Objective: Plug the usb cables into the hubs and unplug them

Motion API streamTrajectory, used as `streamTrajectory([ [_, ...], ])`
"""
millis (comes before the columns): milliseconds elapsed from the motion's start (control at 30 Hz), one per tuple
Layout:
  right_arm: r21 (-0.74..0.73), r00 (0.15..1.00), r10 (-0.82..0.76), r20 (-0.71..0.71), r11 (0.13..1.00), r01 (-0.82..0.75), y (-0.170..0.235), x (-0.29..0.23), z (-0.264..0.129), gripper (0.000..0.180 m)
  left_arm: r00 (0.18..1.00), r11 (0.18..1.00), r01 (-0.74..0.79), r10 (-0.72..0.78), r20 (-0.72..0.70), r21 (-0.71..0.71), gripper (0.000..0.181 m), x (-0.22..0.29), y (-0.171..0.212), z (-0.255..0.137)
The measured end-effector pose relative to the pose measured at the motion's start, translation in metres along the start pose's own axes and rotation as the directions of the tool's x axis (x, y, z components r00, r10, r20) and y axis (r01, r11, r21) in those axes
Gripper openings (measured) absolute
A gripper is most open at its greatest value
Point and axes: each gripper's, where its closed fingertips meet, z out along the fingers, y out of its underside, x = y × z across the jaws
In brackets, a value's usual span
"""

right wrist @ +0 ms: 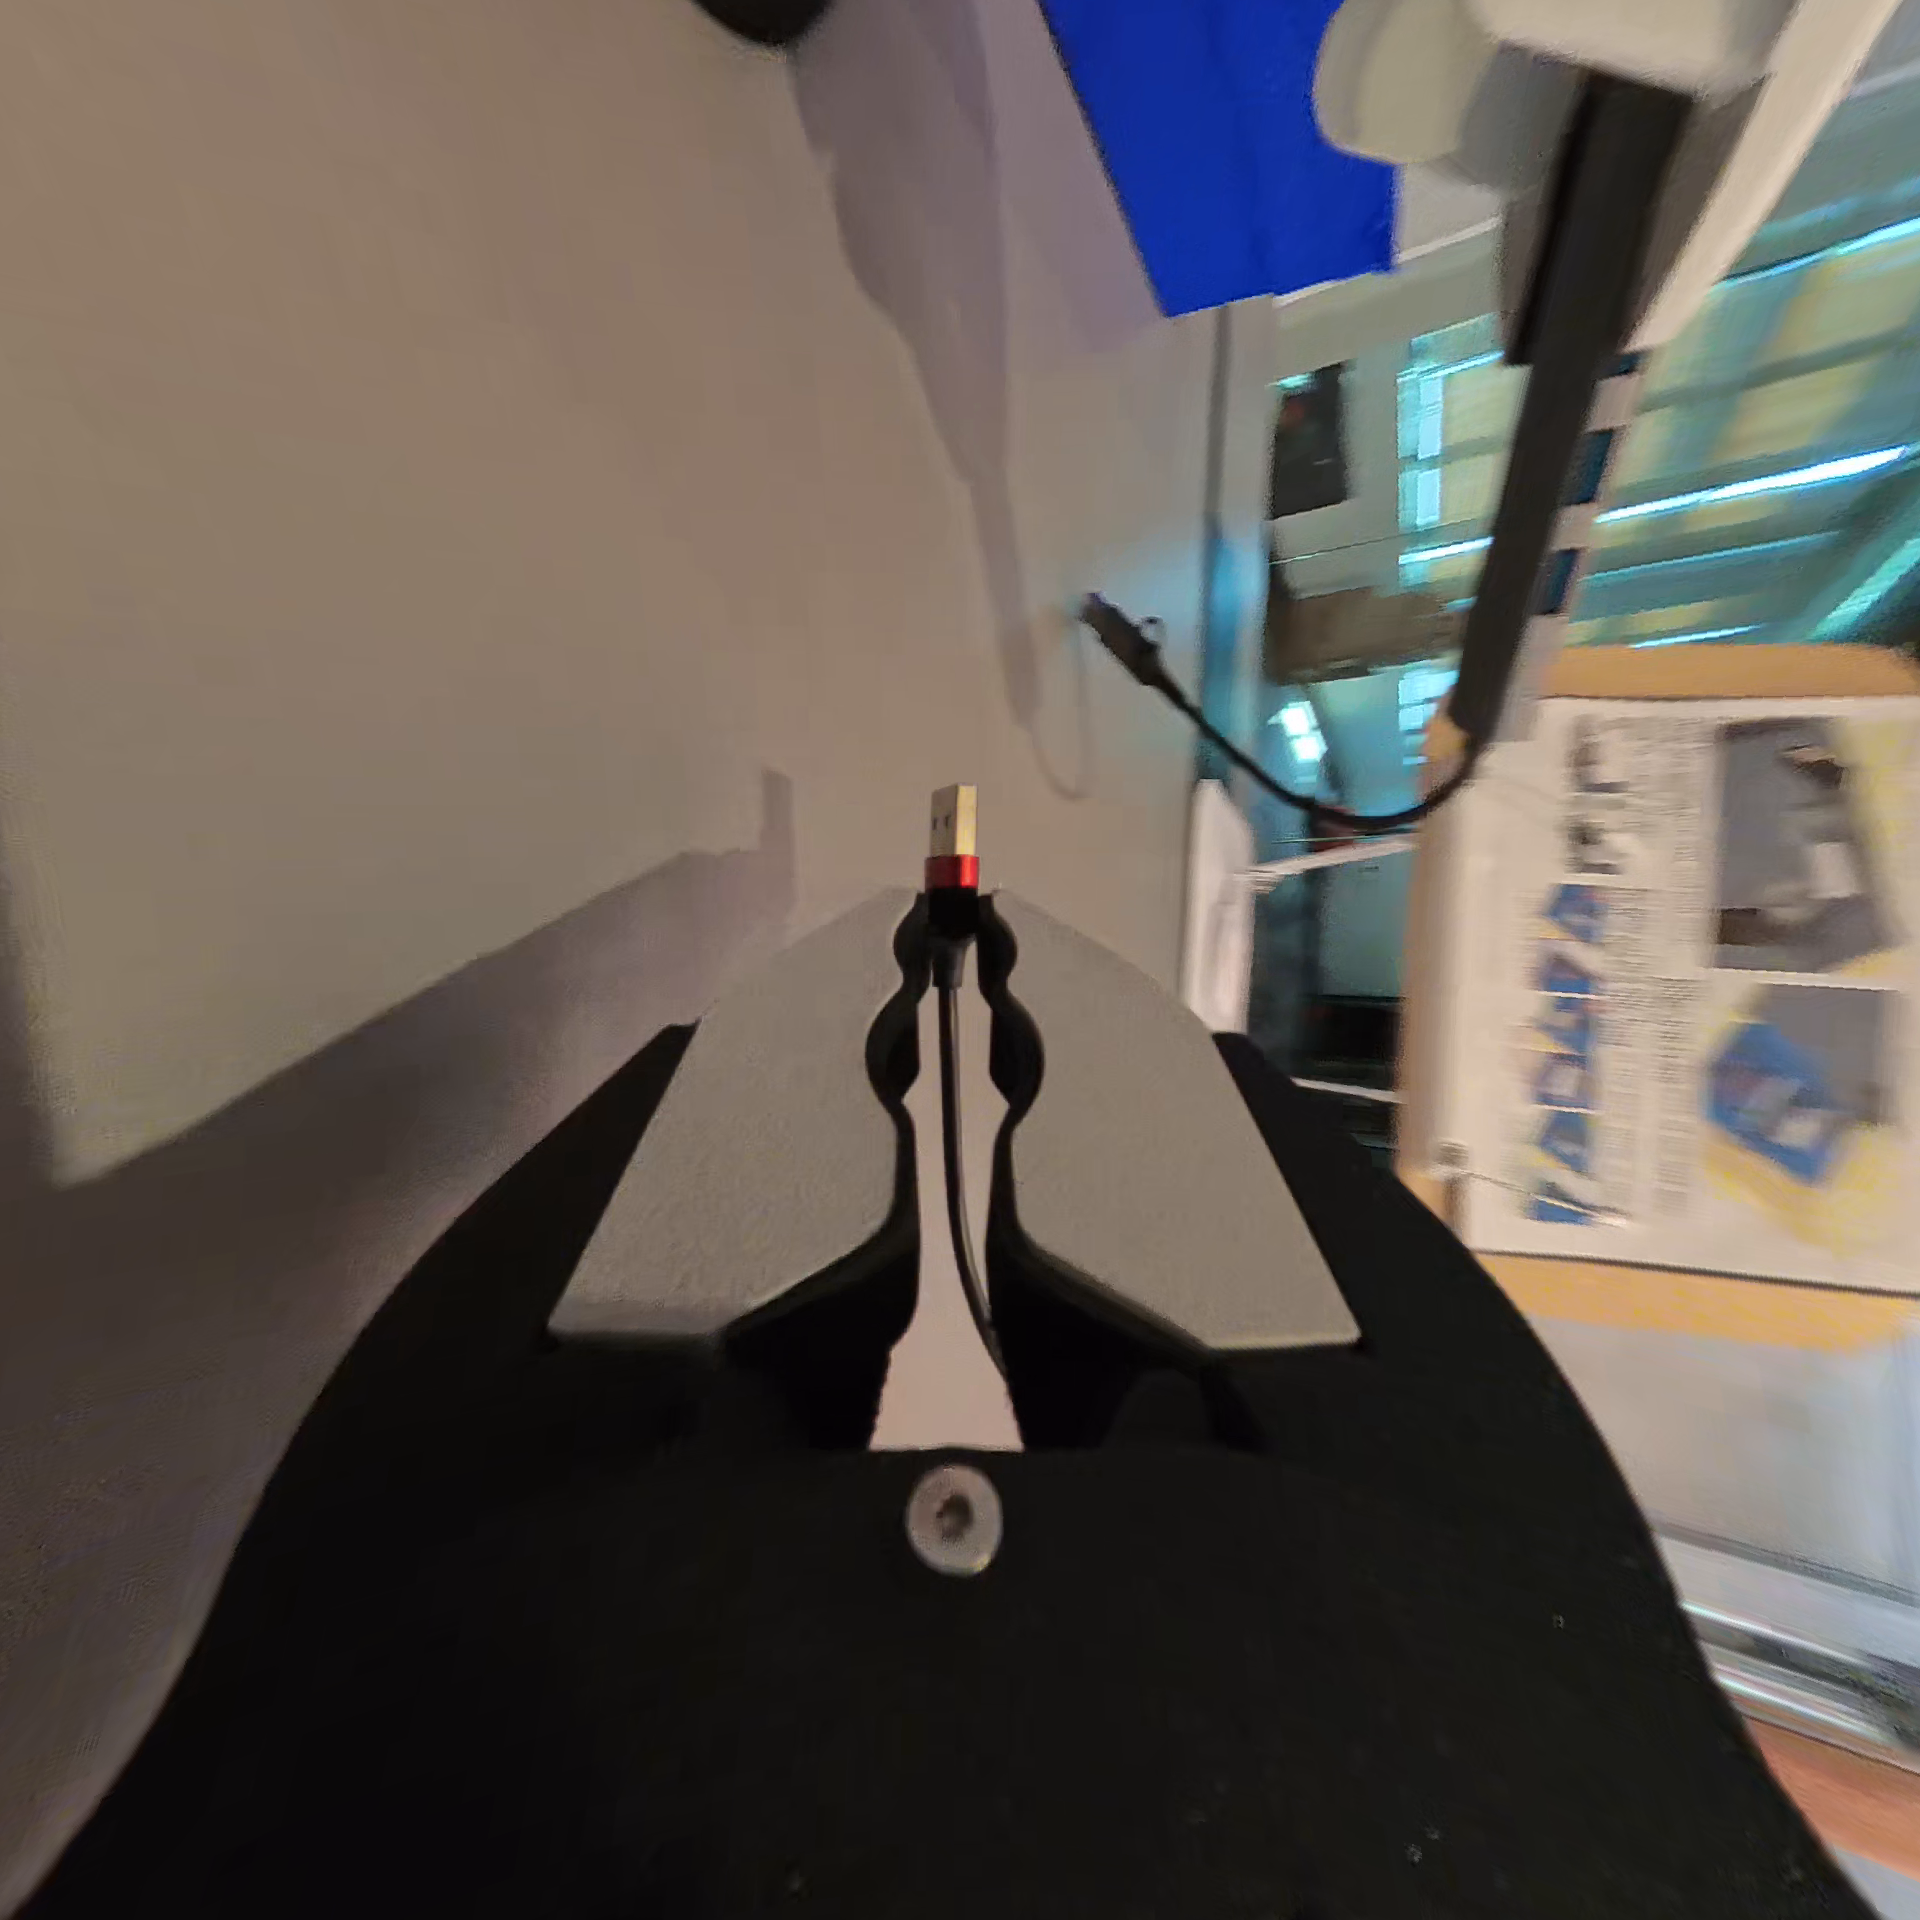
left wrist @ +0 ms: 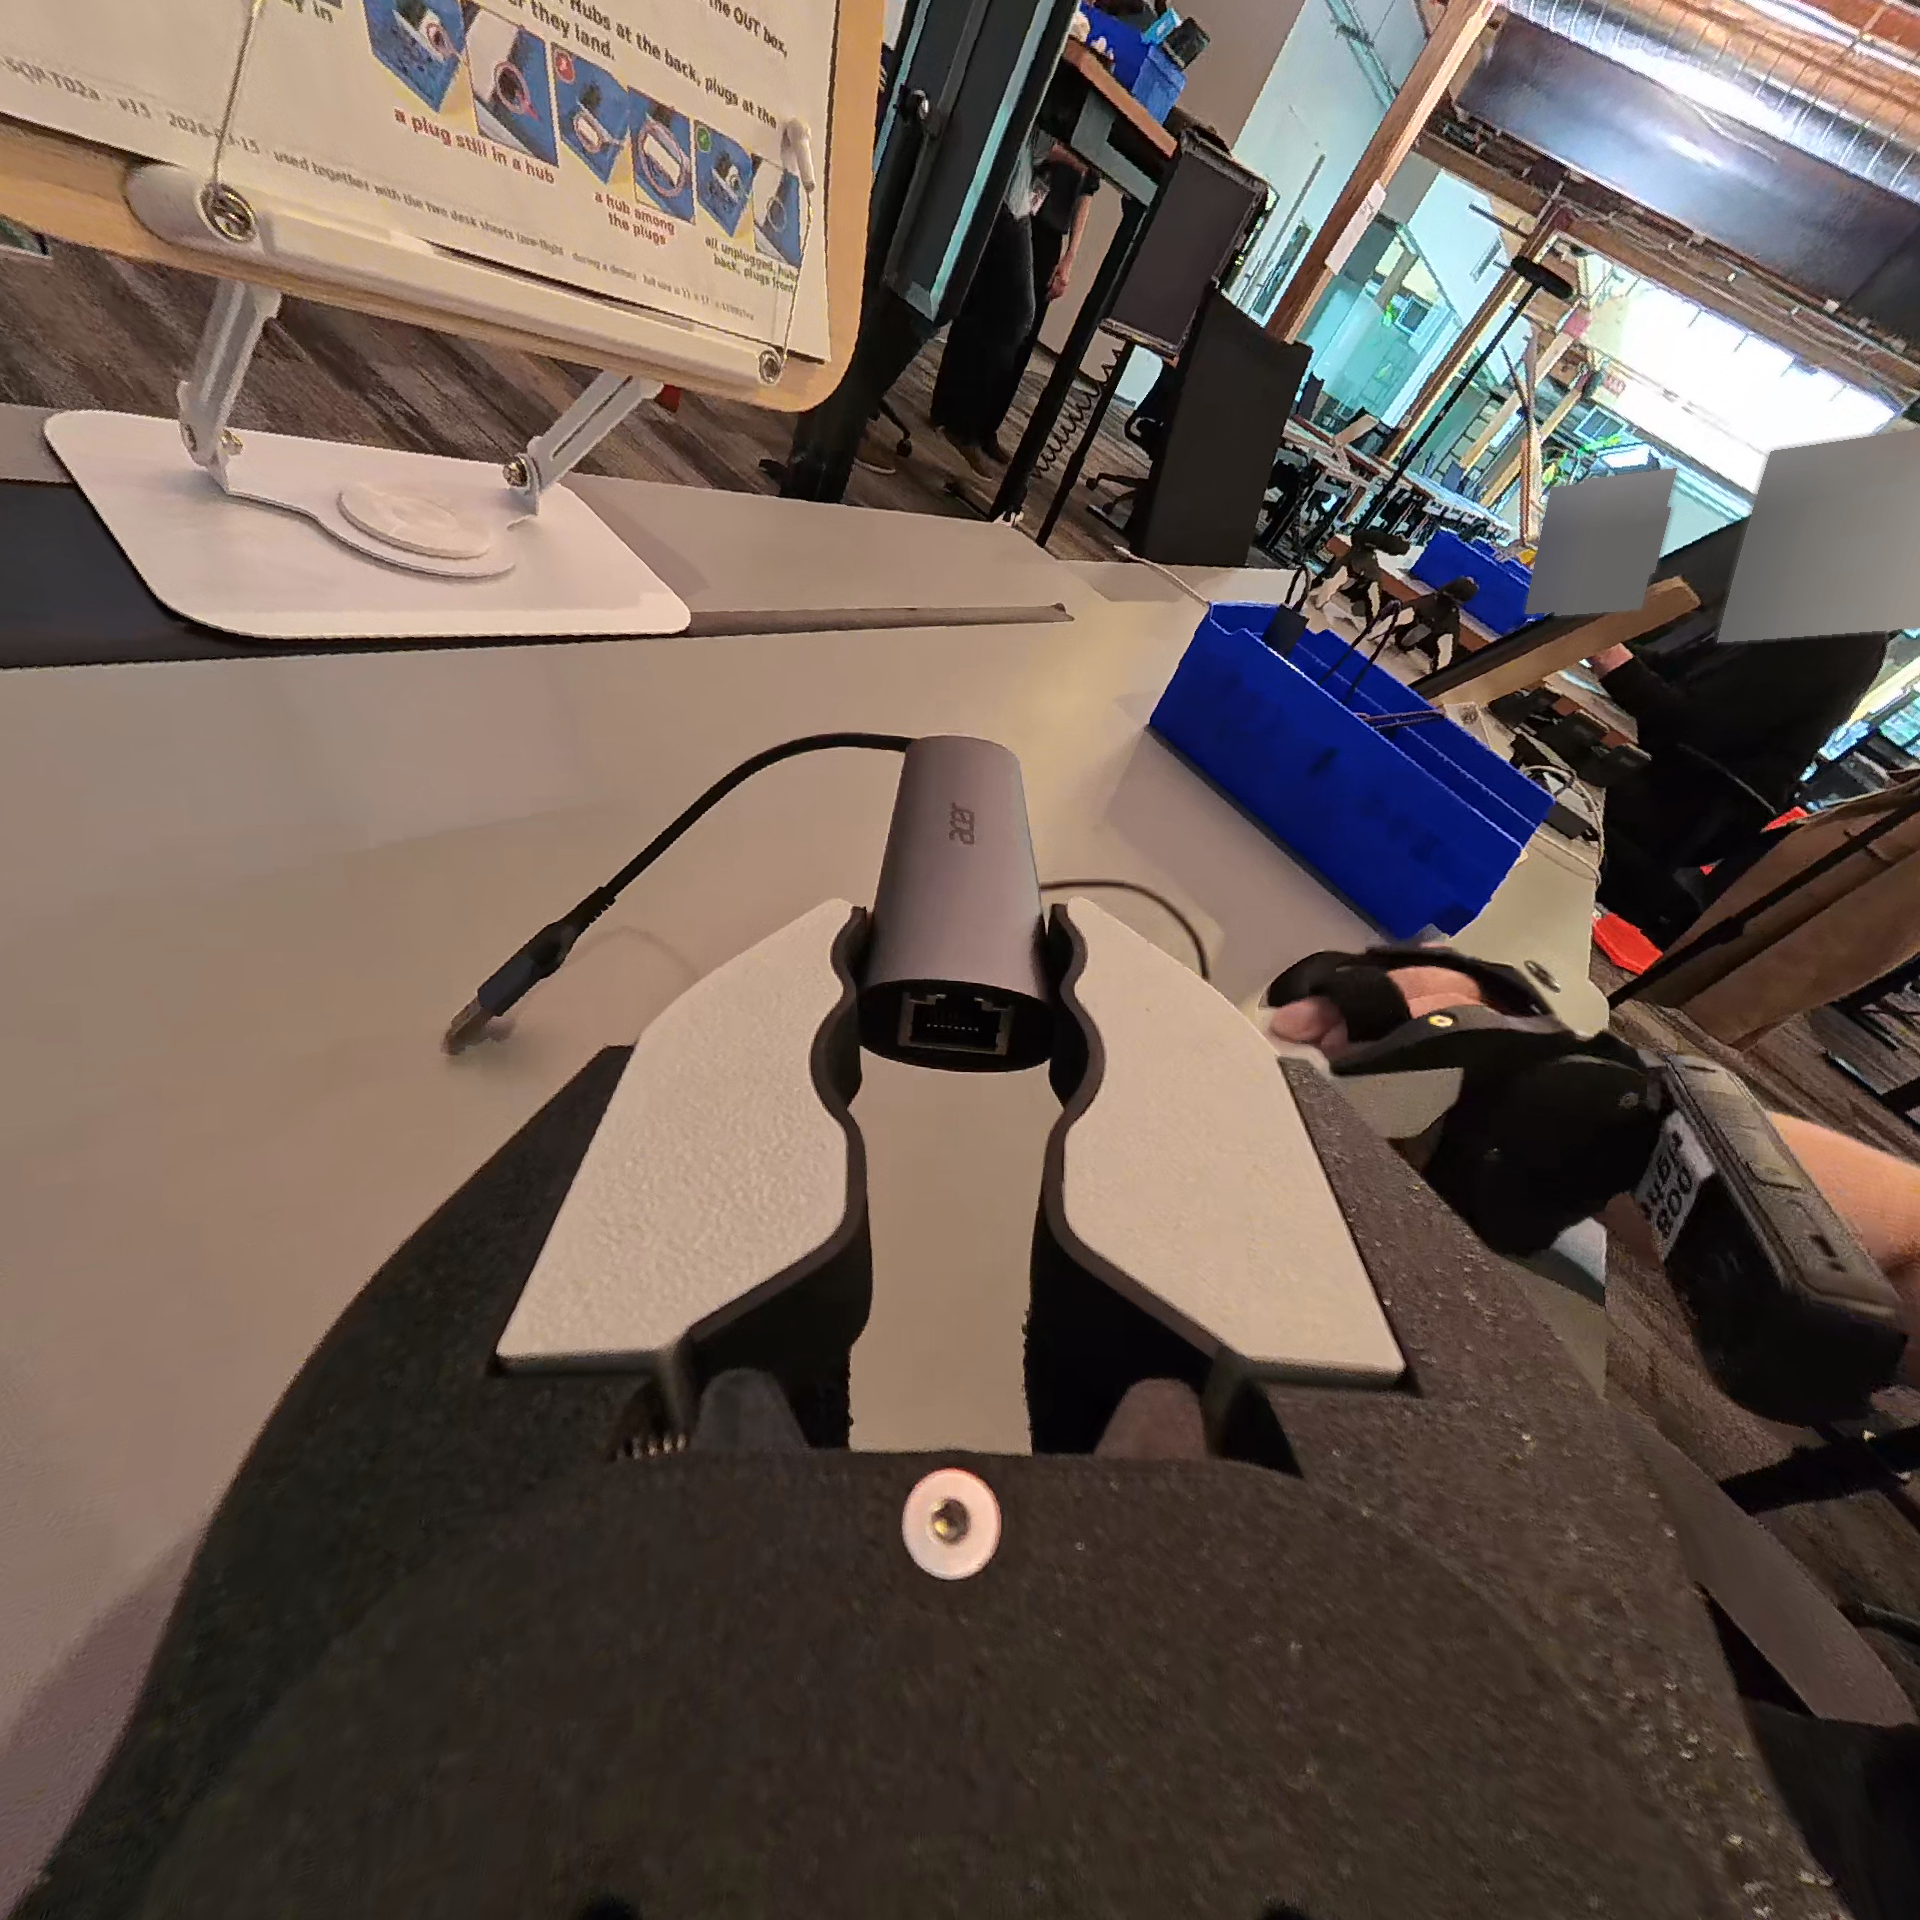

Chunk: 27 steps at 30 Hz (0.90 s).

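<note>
My left gripper [left wrist: 953, 927] is shut on a grey USB hub [left wrist: 956, 831] and holds it by its sides, the network-port end facing the camera. The hub's own black cable ends in a plug [left wrist: 499, 1003] that rests on the table. My right gripper [right wrist: 951, 906] is shut on a USB cable plug with a red collar [right wrist: 951, 836]. Its metal tip sticks out past the fingertips, and its black cable runs back between the fingers. In the blurred right wrist view the hub [right wrist: 1538, 416] hangs at the upper right in the left gripper's white fingers [right wrist: 1455, 73], apart from the plug.
A blue bin [left wrist: 1340, 769] holding cables stands at the right on the grey table [left wrist: 312, 831]. An instruction board on a white stand [left wrist: 364, 540] stands at the back left. A gloved hand [left wrist: 1455, 1049] is low at the right. The table's right edge lies beyond the bin. There is about 15 centimeters between the tips of the two grippers.
</note>
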Motion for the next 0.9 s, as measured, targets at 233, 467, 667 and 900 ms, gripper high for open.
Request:
streamTrajectory([
  [233,0.005,0.941,-0.227,-0.250,0.972,0.235,0.004,0.021,-0.023,0.007,1.000,1.000,0.002,-0.002,-0.015,-0.003,0.033,0.007,0.002,0.001],
  [467,0.157,0.984,-0.057,-0.169,0.984,0.084,0.006,0.017,-0.029,0.007,0.999,1.000,0.010,-0.011,-0.037,-0.007,0.033,0.014,0.001,0.004],
  [667,0.315,0.965,0.253,-0.071,0.923,-0.219,0.011,0.039,-0.040,0.008,0.999,1.000,0.018,-0.019,-0.050,-0.015,0.033,0.017,0.004,0.008],
  [900,0.364,0.951,0.298,-0.086,0.898,-0.249,0.014,0.052,-0.052,0.008,0.998,1.000,0.014,-0.016,-0.060,-0.024,0.033,0.021,0.007,0.011],
])
